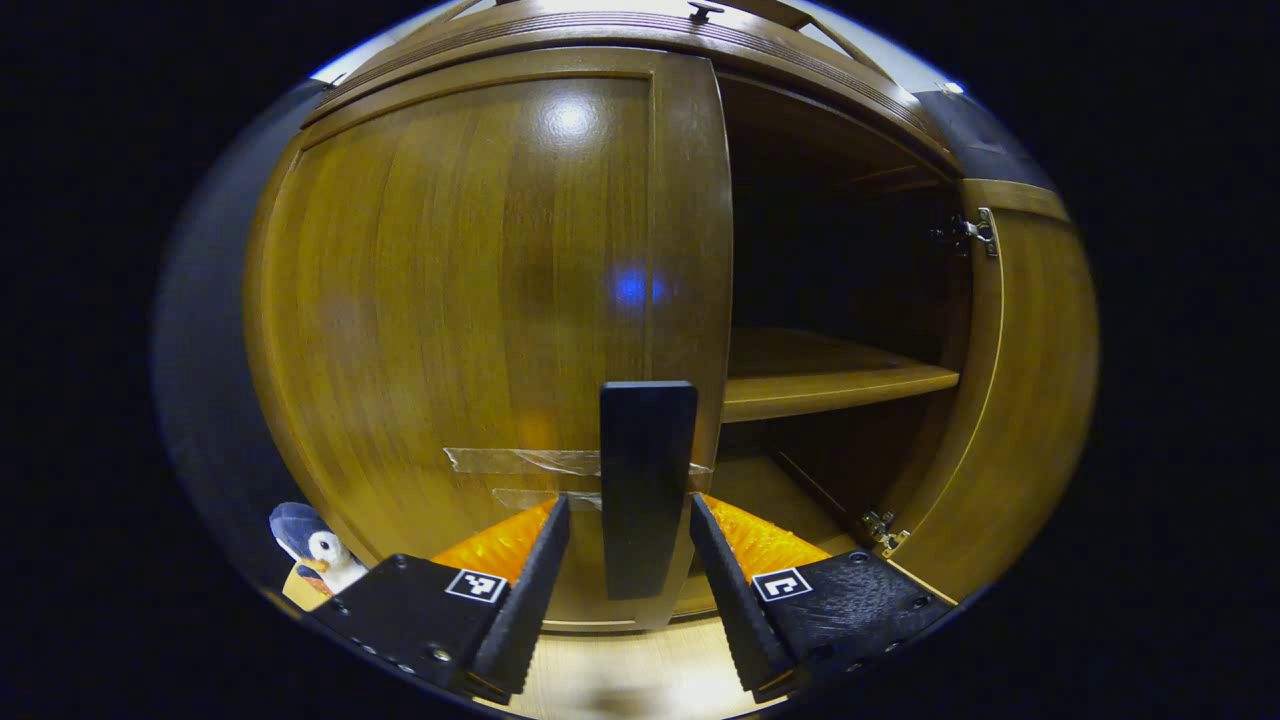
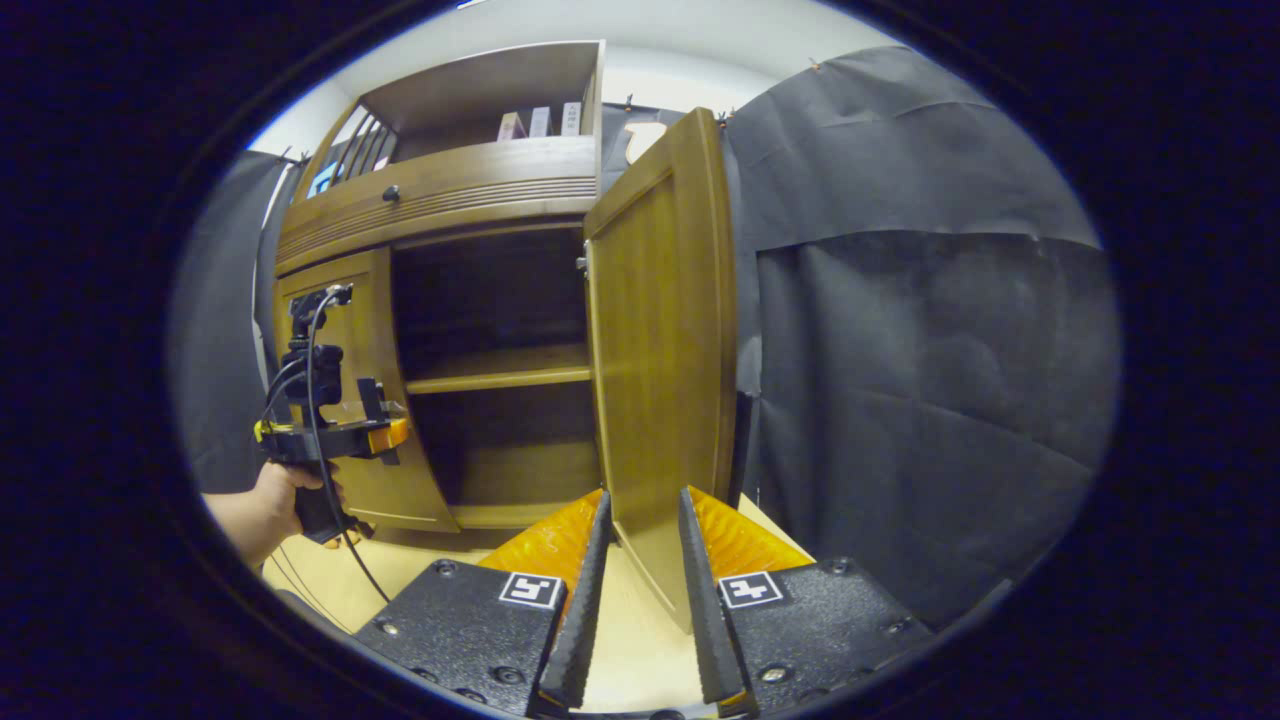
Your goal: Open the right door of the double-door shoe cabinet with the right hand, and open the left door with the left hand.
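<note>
The brown wooden shoe cabinet's left door [image 1: 450, 300] is closed. Its black upright handle [image 1: 648, 480] stands between the fingers of my left gripper [image 1: 628, 505], which is open, with a gap showing on the handle's left side. The right door [image 1: 1020, 400] is swung wide open, baring a shelf [image 1: 830, 385]. In the right gripper view the right door [image 2: 655, 350] stands open and its lower free edge sits between the fingers of my right gripper [image 2: 643, 497]; I cannot tell whether they press on it. The left gripper [image 2: 330, 430], held by a hand [image 2: 265, 505], is at the left door [image 2: 360, 320].
A plush penguin [image 1: 315, 550] sits on the floor left of the cabinet. Tape strips [image 1: 520, 462] cross the left door. Above the doors are a drawer knob [image 2: 390, 192] and an open shelf with books [image 2: 540, 122]. Black cloth [image 2: 930, 350] hangs right of the open door.
</note>
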A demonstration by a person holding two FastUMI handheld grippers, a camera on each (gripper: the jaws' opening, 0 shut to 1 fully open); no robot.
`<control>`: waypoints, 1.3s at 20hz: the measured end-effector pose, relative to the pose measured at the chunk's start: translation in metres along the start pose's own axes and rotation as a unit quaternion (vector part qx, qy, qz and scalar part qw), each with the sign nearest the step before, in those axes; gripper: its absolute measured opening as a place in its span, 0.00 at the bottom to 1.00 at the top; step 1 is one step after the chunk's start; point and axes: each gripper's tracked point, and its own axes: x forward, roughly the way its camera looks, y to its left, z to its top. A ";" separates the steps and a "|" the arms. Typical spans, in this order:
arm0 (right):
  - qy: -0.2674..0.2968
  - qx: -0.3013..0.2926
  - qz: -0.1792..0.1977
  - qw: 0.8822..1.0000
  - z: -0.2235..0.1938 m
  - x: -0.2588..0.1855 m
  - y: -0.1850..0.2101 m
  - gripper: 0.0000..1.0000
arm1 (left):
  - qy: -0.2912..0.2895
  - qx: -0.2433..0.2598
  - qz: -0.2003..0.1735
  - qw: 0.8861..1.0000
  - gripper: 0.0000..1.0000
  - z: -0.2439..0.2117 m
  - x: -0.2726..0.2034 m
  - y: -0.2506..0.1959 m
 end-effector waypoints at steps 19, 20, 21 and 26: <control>0.007 -0.005 0.025 1.000 -0.003 0.007 0.013 0.47 | -0.002 -0.013 0.009 1.000 0.53 0.009 -0.001 -0.002; 0.007 -0.004 0.027 1.000 -0.003 0.009 0.014 0.46 | -0.006 -0.005 0.009 1.000 0.69 0.012 -0.002 -0.005; 0.007 -0.003 0.028 1.000 -0.003 0.011 0.014 0.46 | -0.005 0.007 0.007 1.000 0.45 0.009 -0.001 -0.007; 0.012 -0.005 0.032 0.999 -0.007 0.018 0.014 0.47 | -0.009 0.016 -0.005 1.000 0.46 0.010 -0.006 -0.007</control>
